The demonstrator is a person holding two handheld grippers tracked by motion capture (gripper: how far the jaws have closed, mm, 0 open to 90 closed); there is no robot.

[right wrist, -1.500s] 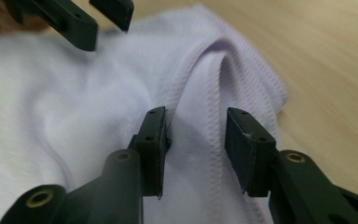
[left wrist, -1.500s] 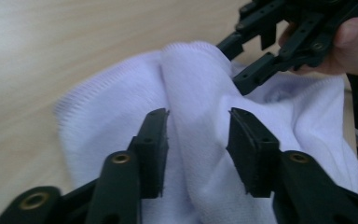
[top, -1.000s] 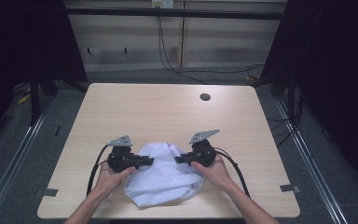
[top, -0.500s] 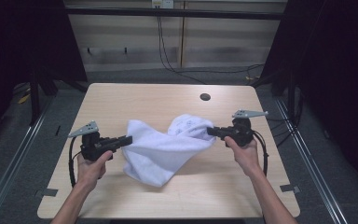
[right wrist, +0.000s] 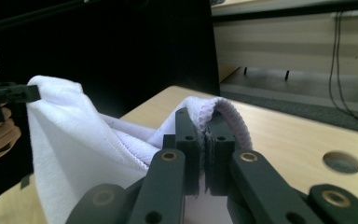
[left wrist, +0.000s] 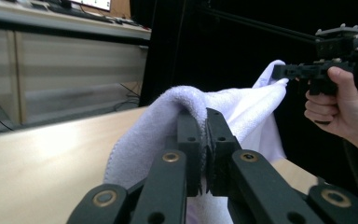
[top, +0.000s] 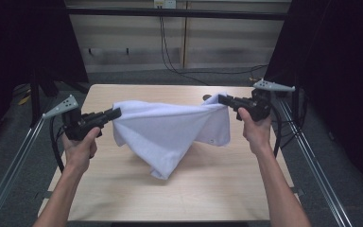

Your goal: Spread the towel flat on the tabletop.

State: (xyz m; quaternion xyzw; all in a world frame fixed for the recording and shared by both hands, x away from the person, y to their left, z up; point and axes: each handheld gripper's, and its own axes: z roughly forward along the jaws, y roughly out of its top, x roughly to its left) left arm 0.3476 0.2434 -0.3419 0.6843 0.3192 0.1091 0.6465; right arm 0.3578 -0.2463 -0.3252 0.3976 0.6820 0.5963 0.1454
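Note:
A white towel (top: 168, 130) hangs stretched between my two grippers, lifted off the wooden table (top: 217, 189), with a loose corner drooping toward the tabletop. My left gripper (top: 117, 112) is shut on the towel's left edge; in the left gripper view the towel (left wrist: 168, 116) folds over the closed jaws of that gripper (left wrist: 205, 121). My right gripper (top: 222, 100) is shut on the towel's right corner; in the right gripper view the hemmed towel edge (right wrist: 228, 114) wraps over the closed jaws of the right gripper (right wrist: 204, 122). Each gripper view shows the other hand holding its end farther off.
A round hole (top: 207, 98) is set in the tabletop near the far edge, seen also as a hole (right wrist: 341, 162) in the right gripper view. Metal frame rails (top: 9, 170) run along both table sides. Dark curtains stand left and right, with a cabinet behind.
Both hands rose and moved apart, lifting the bunched towel off the table and stretching it out between the grippers.

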